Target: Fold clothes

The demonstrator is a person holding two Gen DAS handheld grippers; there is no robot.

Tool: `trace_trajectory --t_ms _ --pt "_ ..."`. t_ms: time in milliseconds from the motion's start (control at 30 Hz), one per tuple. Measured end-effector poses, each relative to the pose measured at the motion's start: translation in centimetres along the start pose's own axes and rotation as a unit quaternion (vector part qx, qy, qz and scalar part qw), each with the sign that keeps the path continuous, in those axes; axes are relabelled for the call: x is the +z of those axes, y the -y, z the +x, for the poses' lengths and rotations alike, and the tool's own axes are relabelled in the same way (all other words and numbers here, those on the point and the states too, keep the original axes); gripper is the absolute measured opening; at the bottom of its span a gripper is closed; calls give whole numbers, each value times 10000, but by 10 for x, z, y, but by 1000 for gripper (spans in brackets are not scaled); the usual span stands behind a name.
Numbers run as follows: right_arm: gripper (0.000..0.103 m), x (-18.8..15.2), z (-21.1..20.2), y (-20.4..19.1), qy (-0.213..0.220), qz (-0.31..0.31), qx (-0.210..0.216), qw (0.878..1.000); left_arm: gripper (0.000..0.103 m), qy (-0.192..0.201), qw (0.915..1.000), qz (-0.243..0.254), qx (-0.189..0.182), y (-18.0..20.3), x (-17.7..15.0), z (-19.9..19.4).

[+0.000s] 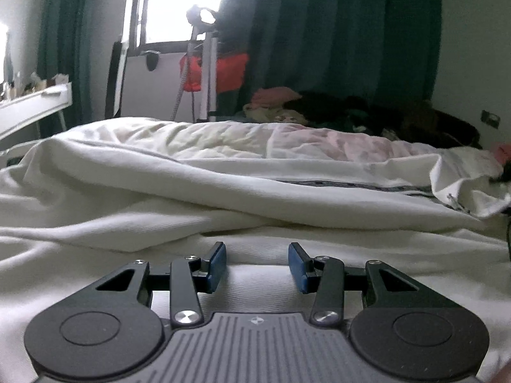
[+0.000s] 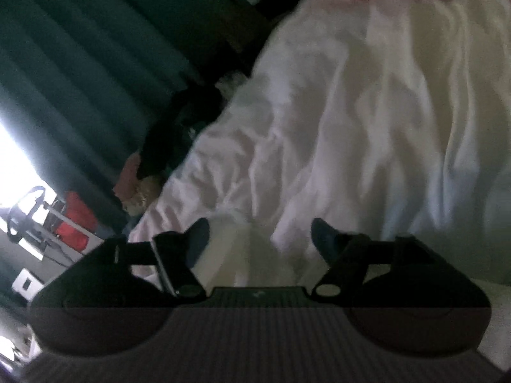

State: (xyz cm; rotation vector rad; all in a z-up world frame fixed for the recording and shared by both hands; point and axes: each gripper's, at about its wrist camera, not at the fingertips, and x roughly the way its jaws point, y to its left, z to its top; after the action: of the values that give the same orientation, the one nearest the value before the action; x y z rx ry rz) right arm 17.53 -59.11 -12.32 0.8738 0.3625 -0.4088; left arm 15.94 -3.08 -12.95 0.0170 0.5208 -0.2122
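No readable text, number or brand anywhere in either view. Only mark: a small pale emblem on the grey ribbed body of the left gripper (image 1: 257, 266), too small to make out as letters. The same spot on the right gripper (image 2: 257, 249) shows a faint blurred mark, unreadable. The dark band along the white garment (image 1: 255, 191) carries tiny pale specks; cannot tell whether they are lettering.
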Motion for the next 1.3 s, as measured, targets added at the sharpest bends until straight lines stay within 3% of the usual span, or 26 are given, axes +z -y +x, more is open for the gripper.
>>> trace_trajectory --t_ms 167,267,300,367,467,533,633,667,733,800,833,967,1133,1200,1300 --pt "70 -16 -49 -34 97 -908 162 9957 48 85 9990 446 20 15 -11 -8" --pt "40 -26 -66 -62 -83 -1500 402 9878 49 30 9988 492 -20 18 -18 -12" --pt "33 -30 -66 -69 -271 -1566 573 9856 49 1 9988 488 -19 19 -20 -13" --pt "31 -43 -57 -84 -1027 -1644 1068 9752 49 -44 9987 500 9 20 -25 -12" --pt "31 -81 -36 -103 -1902 -1954 1434 9514 50 -90 9987 509 51 21 -30 -12" --pt "30 -107 -20 -112 -2140 -2312 1245 9409 50 -99 9987 488 65 21 -30 -13" --pt "30 -126 5 -118 -2288 -2057 1316 9423 52 -111 9989 457 89 21 -30 -12" --pt "29 -128 13 -120 -2236 -1902 1355 9463 52 -112 9988 459 95 21 -30 -11" --pt "27 -129 22 -117 -2036 -1594 1046 9603 54 -119 9988 459 96 21 -31 -11" --pt "15 -127 26 -111 -1667 -1415 512 9745 54 -131 9989 451 86 21 -32 -11" --pt "14 -124 26 -111 -1404 -1543 208 9778 55 -149 9989 430 88 21 -32 -10" --pt "18 -91 33 -107 -508 -1831 -517 9804 58 -199 9991 362 109 23 -33 -6" --pt "15 -39 56 -73 -53 -1252 -760 9892 62 -192 9983 511 191 34 -39 -1" --pt "19 -28 60 -55 142 -1139 -931 9890 63 -196 9982 540 191 36 -40 0" --pt "15 -18 57 -32 317 -938 -963 9904 65 -215 9983 512 185 36 -40 2"
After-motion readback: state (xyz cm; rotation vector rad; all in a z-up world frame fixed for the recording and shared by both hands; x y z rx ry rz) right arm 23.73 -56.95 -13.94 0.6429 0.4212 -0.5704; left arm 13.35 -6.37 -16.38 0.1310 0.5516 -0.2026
